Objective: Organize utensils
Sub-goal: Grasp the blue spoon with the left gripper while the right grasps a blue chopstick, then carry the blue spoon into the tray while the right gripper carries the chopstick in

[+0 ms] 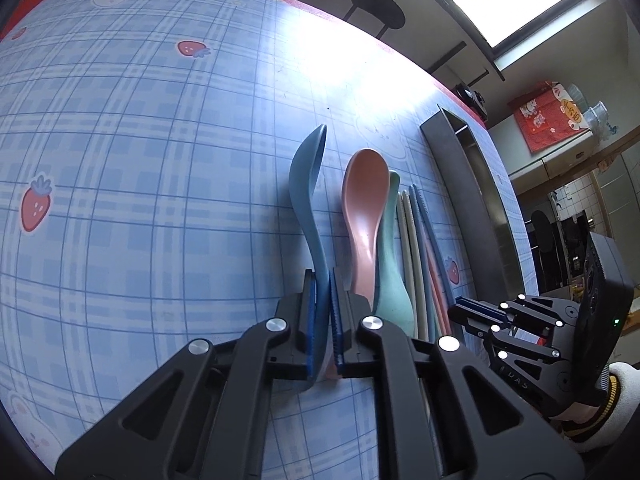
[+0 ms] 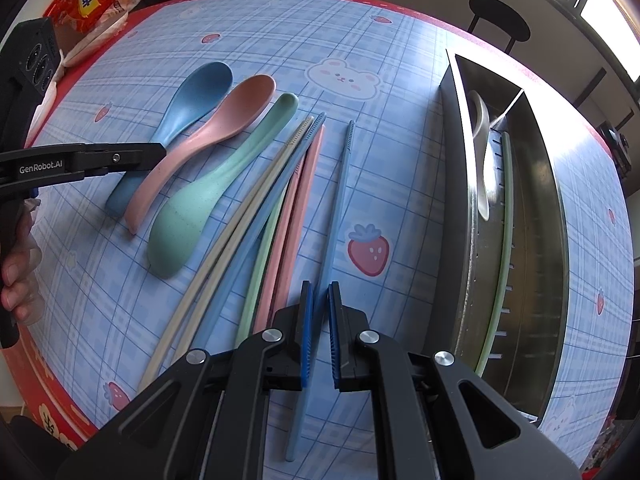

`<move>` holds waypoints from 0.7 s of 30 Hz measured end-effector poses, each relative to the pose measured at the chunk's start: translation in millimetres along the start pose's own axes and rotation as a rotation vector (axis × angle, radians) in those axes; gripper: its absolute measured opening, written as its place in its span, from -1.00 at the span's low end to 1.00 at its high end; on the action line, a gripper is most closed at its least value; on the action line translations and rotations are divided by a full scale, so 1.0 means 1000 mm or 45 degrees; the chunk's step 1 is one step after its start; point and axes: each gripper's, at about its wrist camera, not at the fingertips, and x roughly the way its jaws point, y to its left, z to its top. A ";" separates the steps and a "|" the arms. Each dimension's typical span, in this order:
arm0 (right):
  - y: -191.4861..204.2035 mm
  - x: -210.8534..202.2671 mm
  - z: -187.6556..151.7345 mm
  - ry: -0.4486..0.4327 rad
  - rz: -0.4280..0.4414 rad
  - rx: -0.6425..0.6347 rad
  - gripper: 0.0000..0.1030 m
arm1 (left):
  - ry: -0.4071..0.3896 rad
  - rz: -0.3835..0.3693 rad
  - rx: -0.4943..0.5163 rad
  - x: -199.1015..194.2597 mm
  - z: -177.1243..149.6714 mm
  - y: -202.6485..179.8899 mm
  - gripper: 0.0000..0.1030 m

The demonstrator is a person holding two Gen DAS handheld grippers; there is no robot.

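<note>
While both tools worked over the tabletop (image 2: 400,60), a broad surface under a blue plaid cloth printed with strawberries and rabbits, the long stainless steel divided caddy (image 2: 452,200) lay along its right side. Inside the caddy sat a white plastic spoon (image 2: 482,152) and one pale green chopstick (image 2: 505,240).

Left of the caddy, three plastic spoons lay side by side: the mint green spoon (image 2: 192,216), the pink spoon (image 2: 208,136) and the blue spoon (image 2: 192,96). Between them and the caddy, a loose bundle of cream, blue, green and pink chopsticks (image 2: 276,204) fanned out, touching one another.

A single light blue chopstick (image 2: 338,200) lay apart from the bundle. The right tool (image 2: 318,308) straddled its near end, its blue pads a narrow gap apart and seemingly not yet pinching it.

The left tool (image 1: 323,292) was closed on the handle of the blue spoon, which sat on edge between the pads in the left wrist view.

Judgement: the step in hand looked like a paired pickup for the caddy. The right tool should close squarely across the thin stick, well back from its tip, so it does not roll or pivot. The left should lift the spoon straight up, clear of the pink one just beside it.
</note>
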 end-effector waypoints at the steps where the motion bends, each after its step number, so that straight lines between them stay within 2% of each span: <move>1: 0.000 0.000 0.000 -0.002 0.002 0.002 -0.84 | -0.010 -0.007 -0.014 -0.004 -0.001 0.002 -0.79; 11: -0.006 0.000 -0.002 -0.020 0.030 0.037 -0.84 | -0.063 -0.024 -0.077 -0.042 -0.026 0.007 -0.79; 21: -0.011 -0.004 -0.012 -0.039 0.102 0.120 -0.88 | -0.017 0.022 -0.044 -0.053 -0.063 -0.011 -0.79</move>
